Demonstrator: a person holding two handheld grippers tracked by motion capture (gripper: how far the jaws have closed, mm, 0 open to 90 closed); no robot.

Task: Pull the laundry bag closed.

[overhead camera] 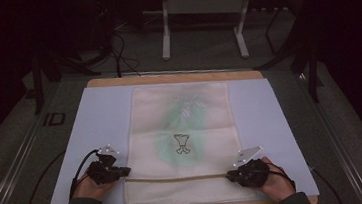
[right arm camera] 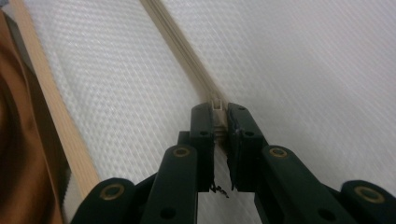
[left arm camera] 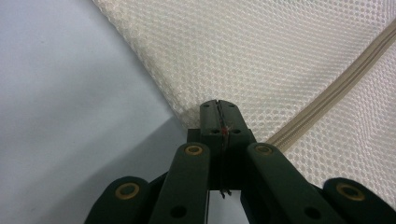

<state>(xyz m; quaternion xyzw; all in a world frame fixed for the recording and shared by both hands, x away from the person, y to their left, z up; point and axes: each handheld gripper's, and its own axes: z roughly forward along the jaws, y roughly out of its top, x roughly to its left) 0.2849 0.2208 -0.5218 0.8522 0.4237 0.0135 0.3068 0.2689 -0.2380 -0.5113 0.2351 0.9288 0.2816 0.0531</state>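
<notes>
A cream mesh bag [overhead camera: 182, 132] lies flat on a pale blue mat [overhead camera: 100, 115], with something green inside showing through. Its beige zipper [overhead camera: 176, 178] runs across near the front. At the bag's left edge, my left gripper [overhead camera: 125, 171] is shut on the mesh beside the zipper's end. In the left gripper view the jaws [left arm camera: 219, 109] pinch the mesh bag [left arm camera: 261, 51] at its edge, next to the zipper [left arm camera: 336, 88]. My right gripper [overhead camera: 230, 175] is at the zipper's right end. Its jaws [right arm camera: 219, 112] are shut on the zipper pull [right arm camera: 218, 103].
The mat covers a wooden table [overhead camera: 166, 77], whose front edge [right arm camera: 51, 107] lies close to the right gripper. White frame legs [overhead camera: 165, 38] stand on the floor beyond the table. Cables [overhead camera: 80, 167] trail from the grippers over the mat.
</notes>
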